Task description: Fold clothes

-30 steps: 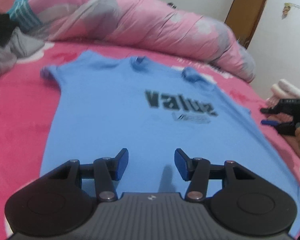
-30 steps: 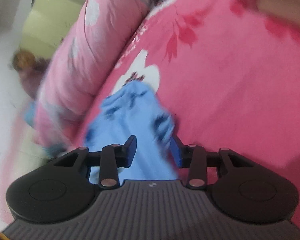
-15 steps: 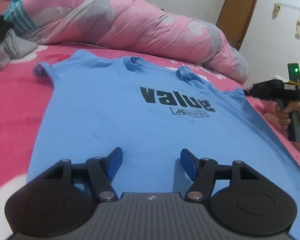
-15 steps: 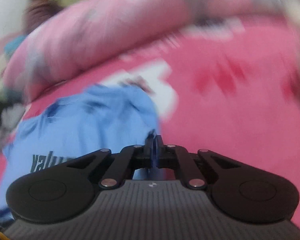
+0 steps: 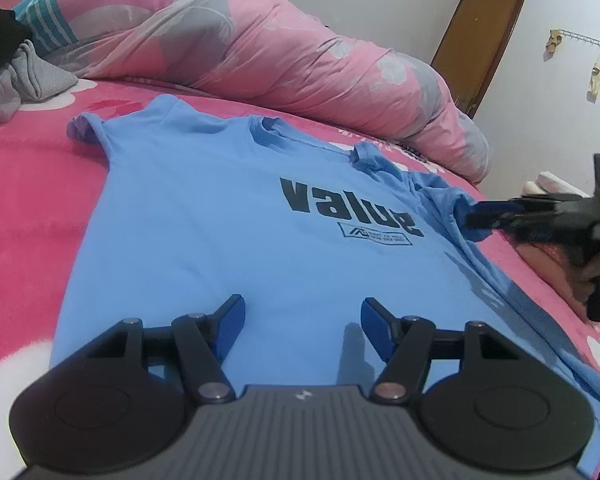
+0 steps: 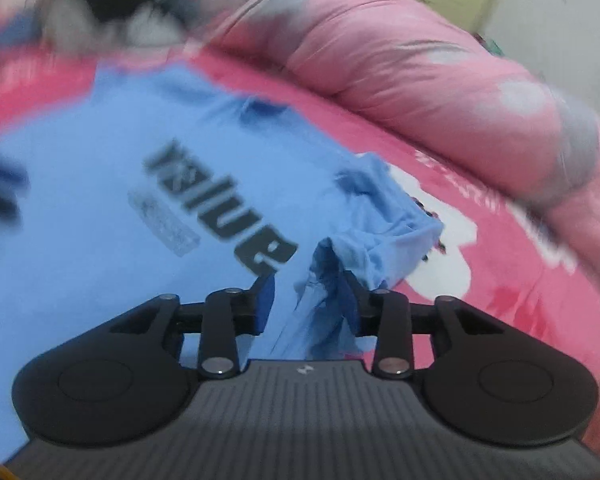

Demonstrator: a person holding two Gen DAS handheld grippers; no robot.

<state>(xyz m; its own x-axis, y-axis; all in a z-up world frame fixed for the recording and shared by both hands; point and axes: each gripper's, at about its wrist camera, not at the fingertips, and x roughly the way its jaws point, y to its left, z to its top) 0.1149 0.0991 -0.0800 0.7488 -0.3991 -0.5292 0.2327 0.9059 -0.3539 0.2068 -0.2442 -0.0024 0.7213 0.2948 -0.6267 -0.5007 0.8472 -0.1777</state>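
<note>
A bed covered in a bright pink sheet with white flower shapes is seen filling a bedroom. A rolled pink quilt patterned with grey flowers is heaped along the far side of the bed. Grey and black clothing is piled at the quilt's left end. Beyond the quilt's right end, a brown wooden door is set in a plain white wall. Right of the door, a hook rail with hanging items is mounted.
</note>
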